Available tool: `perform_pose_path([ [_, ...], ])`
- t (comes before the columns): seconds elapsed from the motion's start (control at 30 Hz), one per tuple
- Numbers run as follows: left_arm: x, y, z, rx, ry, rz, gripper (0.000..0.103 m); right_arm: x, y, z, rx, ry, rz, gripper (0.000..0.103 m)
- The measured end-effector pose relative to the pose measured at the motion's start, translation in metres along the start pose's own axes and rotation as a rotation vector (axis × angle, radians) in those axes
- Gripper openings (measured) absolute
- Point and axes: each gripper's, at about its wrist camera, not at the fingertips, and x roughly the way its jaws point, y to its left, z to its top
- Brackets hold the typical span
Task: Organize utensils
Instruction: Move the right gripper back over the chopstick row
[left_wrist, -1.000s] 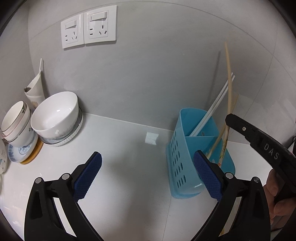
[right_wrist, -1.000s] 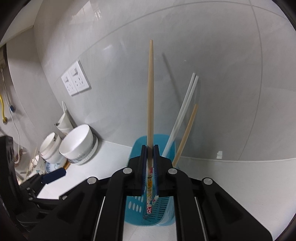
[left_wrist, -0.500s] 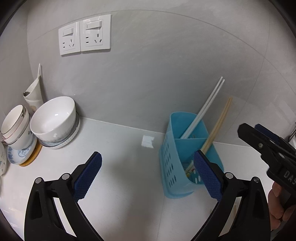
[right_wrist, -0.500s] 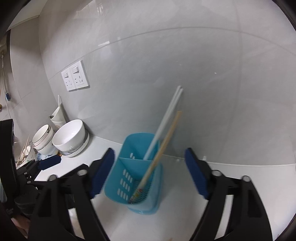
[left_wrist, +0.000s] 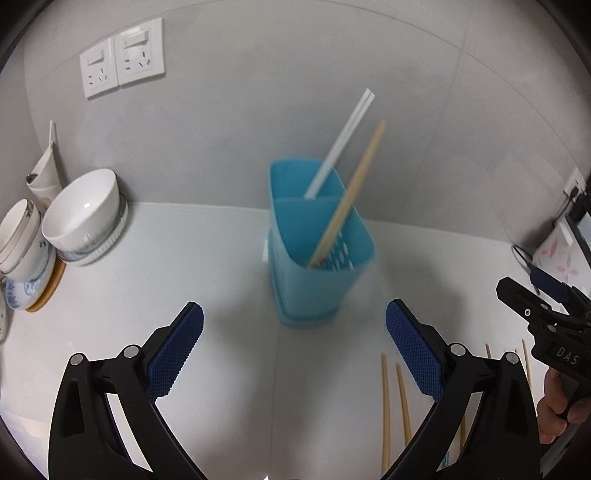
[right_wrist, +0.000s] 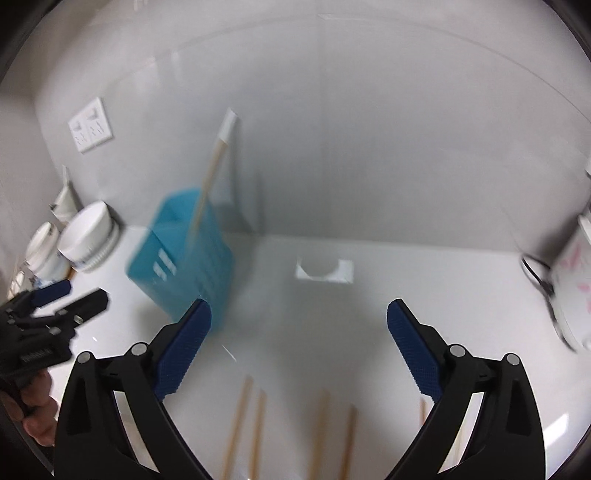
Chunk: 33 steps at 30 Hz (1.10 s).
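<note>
Already parked in the pale blue slotted plastic utensil caddy (left_wrist: 314, 243): one tan wooden chopstick (left_wrist: 349, 192) slanting out of the near compartment, a pair of white plastic chopsticks (left_wrist: 341, 144) leaning from the far one, probably sorted by kind. Standing on the white countertop (left_wrist: 192, 266) close to the grey tiled wall, clear of the stacked white ceramic bowls (left_wrist: 83, 218) at the left.

Right gripper (right_wrist: 299, 325): jaws just opened wide, nothing between the blue pads, aimed down at the loose tan wooden chopsticks (right_wrist: 255, 428) lying side by side on the counter below its fingertips, not yet touching them; likely lined up for the next pick. Caddy well off to the left of its left finger in that blurred view.

Left gripper (left_wrist: 293, 325): spread wide too, empty, pointing at the caddy, which sits just beyond and between its fingertips without contact. Probably kept there to steady the caddy if needed. More loose chopsticks beside its right finger.
</note>
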Motion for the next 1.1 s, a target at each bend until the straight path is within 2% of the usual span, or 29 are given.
perform_pose_path([
  [0.27, 0.014, -0.025, -0.046, 0.022, 0.136, -0.027, 0.097, -0.001, -0.029, -0.063, 0.021, 0.131, -0.089, 0.092],
  [0.47, 0.026, -0.041, -0.081, 0.051, 0.232, -0.052, 0.097, 0.009, -0.036, -0.104, 0.018, 0.256, -0.124, 0.092],
  [0.7, 0.046, -0.057, -0.117, 0.11, 0.348, -0.042, 0.097, 0.017, -0.039, -0.146, 0.016, 0.395, -0.131, 0.089],
  [0.93, 0.065, -0.068, -0.147, 0.144, 0.459, -0.026, 0.097, 0.018, -0.041, -0.165, 0.021, 0.474, -0.145, 0.082],
  [1.1, 0.072, -0.07, -0.156, 0.151, 0.506, -0.025, 0.096, 0.022, -0.04, -0.171, 0.016, 0.529, -0.135, 0.076],
])
